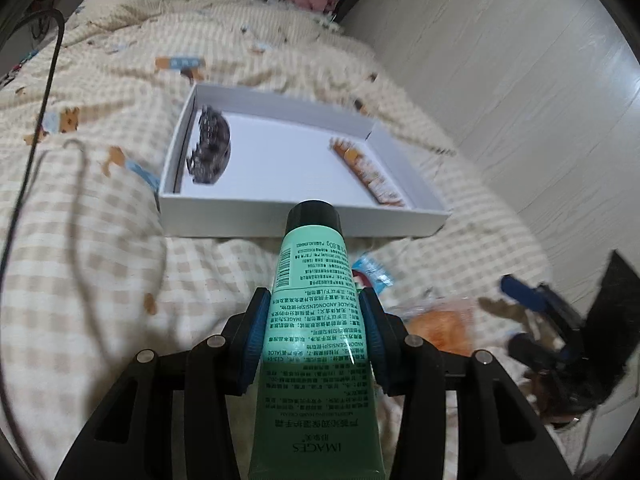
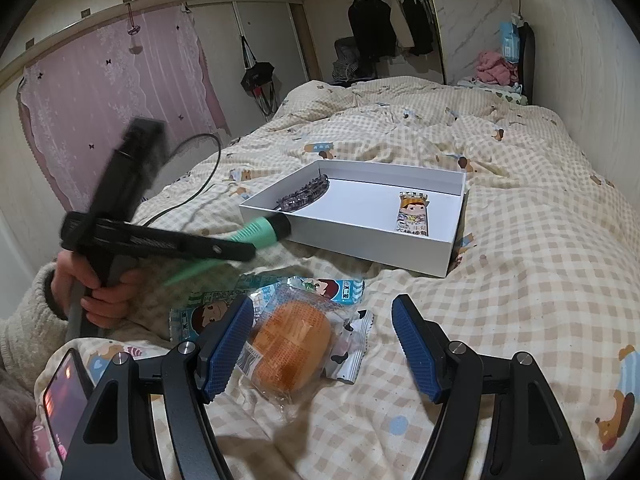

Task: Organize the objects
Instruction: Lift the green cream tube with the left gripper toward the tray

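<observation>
While the left claw (image 1: 314, 334) clamps a green tube (image 1: 316, 320) between its blue pads, the tube's black cap (image 1: 313, 214) points ahead toward the near wall of a white box (image 1: 280, 216) lying on the checked quilt (image 1: 100, 240). Inside the box, ahead and to the left of this claw, lies a dark hair clip (image 1: 210, 150); ahead and to the right lies a snack bar (image 1: 366, 172) along the box's right wall.

From the right wrist view, the left claw (image 2: 256, 250) shows at the left, blurred, with the tube (image 2: 260, 232) reaching to just beside the box's near corner (image 2: 248, 210), its cap (image 2: 281, 227) at the rim. The clip (image 2: 304, 194) and bar (image 2: 414, 216) sit well apart on the box floor.

The right claw (image 2: 324, 350) stands wide, holding nothing, low over the quilt (image 2: 520, 260). Between its pads (image 2: 230, 344), nearer the left one, lies a wrapped orange bun (image 2: 290, 346). Just beyond the bun lie two blue-and-white packets (image 2: 340, 288), between this claw and the box. A phone (image 2: 66, 392) lies at the lower left, beside the claw's left arm.
</observation>
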{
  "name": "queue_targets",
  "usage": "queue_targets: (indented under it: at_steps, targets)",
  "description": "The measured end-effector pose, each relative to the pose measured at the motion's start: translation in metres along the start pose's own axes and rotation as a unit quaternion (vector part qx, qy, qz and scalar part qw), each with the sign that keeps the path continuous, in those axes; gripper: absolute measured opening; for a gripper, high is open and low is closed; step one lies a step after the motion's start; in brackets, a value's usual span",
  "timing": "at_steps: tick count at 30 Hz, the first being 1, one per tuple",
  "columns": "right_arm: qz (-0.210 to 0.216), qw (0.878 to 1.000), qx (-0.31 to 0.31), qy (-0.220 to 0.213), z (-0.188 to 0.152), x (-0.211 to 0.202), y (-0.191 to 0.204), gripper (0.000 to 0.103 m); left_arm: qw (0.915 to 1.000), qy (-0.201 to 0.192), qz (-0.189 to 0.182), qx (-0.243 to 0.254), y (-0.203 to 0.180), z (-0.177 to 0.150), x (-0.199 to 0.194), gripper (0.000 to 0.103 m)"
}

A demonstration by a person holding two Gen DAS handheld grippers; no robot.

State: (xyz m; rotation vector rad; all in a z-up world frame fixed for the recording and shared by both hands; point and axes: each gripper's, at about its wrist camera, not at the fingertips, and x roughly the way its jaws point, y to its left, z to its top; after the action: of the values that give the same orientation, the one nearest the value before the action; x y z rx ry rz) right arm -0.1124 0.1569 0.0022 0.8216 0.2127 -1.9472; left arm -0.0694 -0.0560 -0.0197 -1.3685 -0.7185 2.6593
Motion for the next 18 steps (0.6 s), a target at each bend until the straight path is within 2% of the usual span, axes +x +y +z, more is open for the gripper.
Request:
queue_targets:
  at_steps: [3,5,10,14,18]
  targets:
    - [0.001,1.0,0.0,-0.002,0.0,0.0,-0.001,0.073,0.9998,-0.017,-0.008,0.004,-0.005,-0.004,-0.016,0.049]
    - [0.003,1.0,0.0,-0.002,0.001,0.0,-0.001,0.073,0.9996,-0.024,0.001,0.014,-0.007,-0.011,-0.03,0.049]
    - [0.002,1.0,0.0,-0.002,0.001,0.001,-0.001,0.073,0.999,-0.012,0.033,0.027,-0.01,-0.039,-0.049,0.049]
    - [0.001,1.0,-0.003,-0.002,0.002,0.001,0.001,0.073,0.9955,-0.032,0.086,0.026,-0.006,-0.051,-0.047,0.049]
    - [0.0,1.0,-0.001,0.002,0.002,0.003,0.001,0.073,0.9952,-0.05,0.081,0.021,0.0,-0.058,-0.04,0.049]
